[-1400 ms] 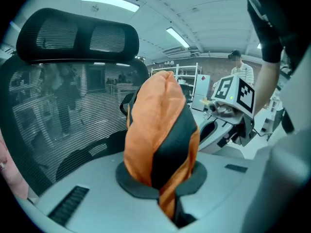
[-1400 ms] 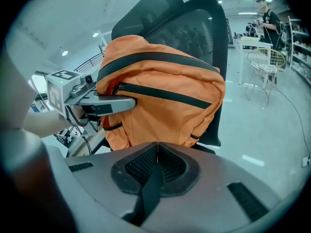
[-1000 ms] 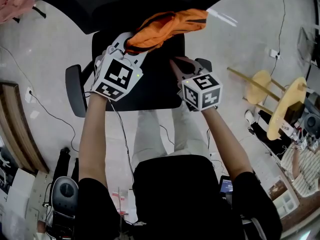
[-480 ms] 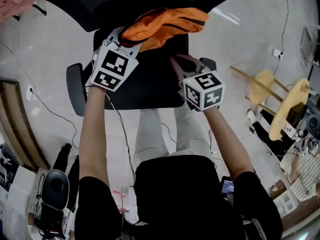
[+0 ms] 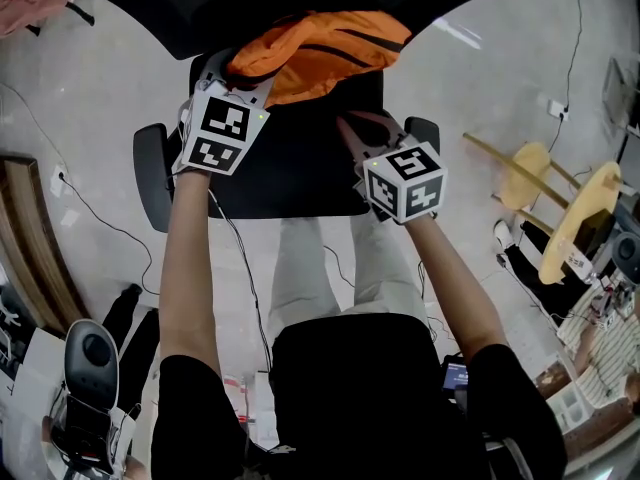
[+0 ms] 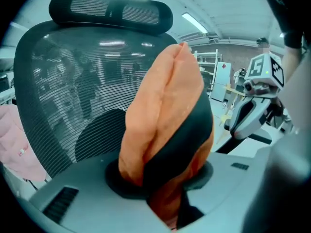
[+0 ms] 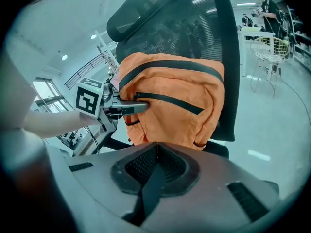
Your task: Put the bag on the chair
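Since the chair (image 5: 300, 173) already bears the orange bag (image 5: 325, 53) at its twelve o'clock, against the backrest (image 5: 200, 18), only letting go seems left. The bag is soft, creased and black-zipped. At its eight o'clock the left gripper (image 5: 238, 76) has just been parting its jaws around fabric, while the right gripper (image 5: 352, 126), at five o'clock, is closed and empty.

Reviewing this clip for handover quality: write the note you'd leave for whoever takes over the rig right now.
Left gripper: jaws have just been opening; a fold of the orange bag sits between them, seemingly loose.
Right gripper: shut, empty, over the front of the chair seat, clear of the bag.
Bag: upright on the seat, leaning against the mesh backrest.
Done: the bag appears set down on the chair.
Left: draw the left gripper back off the fabric and check that the bag does not tip.
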Demonstrator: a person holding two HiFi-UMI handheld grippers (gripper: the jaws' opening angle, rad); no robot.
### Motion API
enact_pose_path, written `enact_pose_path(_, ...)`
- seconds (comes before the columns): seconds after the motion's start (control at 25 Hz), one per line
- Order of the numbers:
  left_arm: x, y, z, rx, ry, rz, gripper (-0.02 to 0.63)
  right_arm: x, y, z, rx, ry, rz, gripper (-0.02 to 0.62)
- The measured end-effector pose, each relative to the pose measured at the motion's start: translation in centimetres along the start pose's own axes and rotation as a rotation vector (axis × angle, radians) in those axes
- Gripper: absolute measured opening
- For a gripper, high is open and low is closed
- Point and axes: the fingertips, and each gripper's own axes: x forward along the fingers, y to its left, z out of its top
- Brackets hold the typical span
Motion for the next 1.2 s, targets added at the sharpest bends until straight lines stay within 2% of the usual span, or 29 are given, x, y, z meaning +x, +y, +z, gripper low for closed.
enact_pose_path(0.2, 0.0, 1.2, -2.2, 0.003, 0.036, 0.051, 0.175, 0.3, 0.8, -0.1, -0.016, 0.004, 0.011, 0.000)
enact_pose_path(0.44, -0.6, 1.8, -2.2, -0.019, 0.044, 0.100, 0.217, -0.1, 0.9, -0.1, -0.022, 0.004, 0.017, 0.002)
enact_pose_path(0.8, -1.2, 3.2, -3.7, -0.174, 0.058, 0.159, 0.310, -0.1, 0.8, -0.5, -0.021, 0.009, 0.021, 0.000)
enact_pose_path(1.2, -2.0, 3.8, -4.9, -0.223, 0.056, 0.229, 0.324, 0.3, 1.1, -0.4, -0.036, 0.017, 0.031, 0.000)
